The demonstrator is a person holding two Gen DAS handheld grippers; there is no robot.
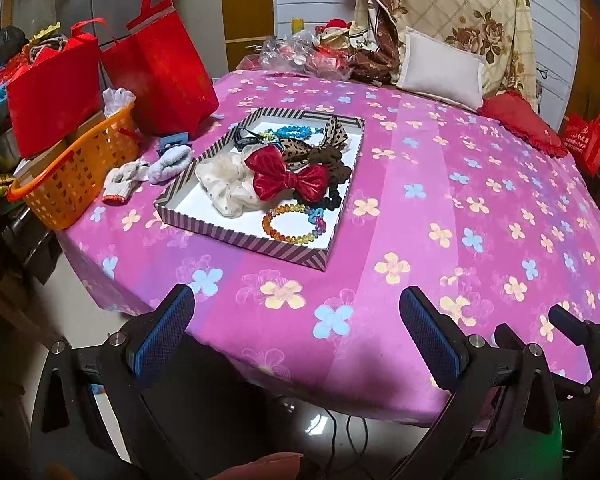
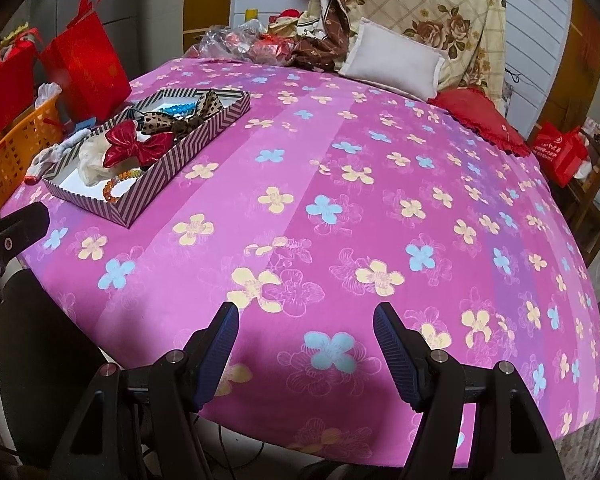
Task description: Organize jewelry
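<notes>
A striped shallow box [image 1: 236, 236] sits on the pink flowered tablecloth [image 1: 440, 208]. In it lie a red bow [image 1: 288, 176], a cream scrunchie [image 1: 224, 186], a leopard-print bow [image 1: 300, 148], black hair ties [image 1: 332, 196], a rainbow bead bracelet [image 1: 296, 222] and a blue bead bracelet [image 1: 296, 132]. The box also shows in the right wrist view [image 2: 188, 136], with the red bow [image 2: 136, 146]. My left gripper [image 1: 296, 304] is open and empty, above the table's near edge, short of the box. My right gripper [image 2: 306, 320] is open and empty, right of the box.
An orange basket [image 1: 72, 176], two red bags [image 1: 168, 68], gloves [image 1: 124, 178] and a blue claw clip [image 1: 174, 140] sit left of the box. A white pillow [image 1: 440, 72], a red cushion [image 1: 524, 124] and plastic bags [image 1: 292, 52] lie at the back.
</notes>
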